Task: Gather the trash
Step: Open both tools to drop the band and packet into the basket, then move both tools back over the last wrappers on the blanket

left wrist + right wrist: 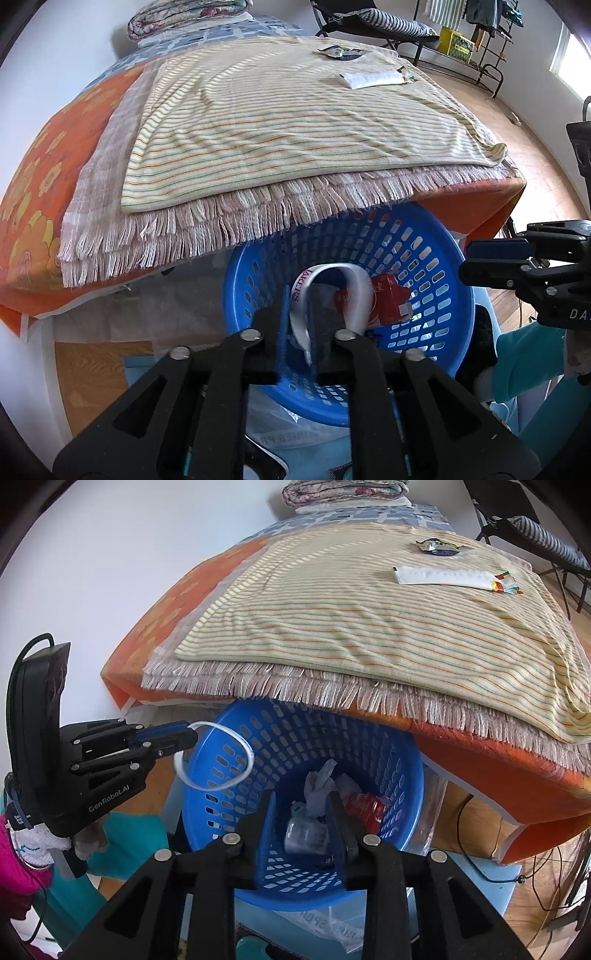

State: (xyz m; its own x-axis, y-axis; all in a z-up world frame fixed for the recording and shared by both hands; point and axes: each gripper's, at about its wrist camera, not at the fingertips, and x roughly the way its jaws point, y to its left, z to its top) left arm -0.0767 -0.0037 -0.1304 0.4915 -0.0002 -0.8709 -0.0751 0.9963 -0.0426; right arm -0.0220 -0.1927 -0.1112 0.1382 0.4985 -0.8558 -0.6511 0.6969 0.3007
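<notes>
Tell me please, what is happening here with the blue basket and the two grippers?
A person is collecting trash into a blue basket beside a bed. The left gripper hangs over the rim with a white wristband between its fingers. The right gripper is open above the basket, with nothing gripped. Inside lie crumpled plastic and a red wrapper. A long white wrapper and a small packet remain on the striped blanket.

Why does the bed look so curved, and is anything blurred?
Left wrist view: the fisheye lens bows the bed into a dome, corners go black, and the white band in the left tool looks smeared. Right wrist view: same bowing; the basket is sharp, daylight soft, no harsh glare.
</notes>
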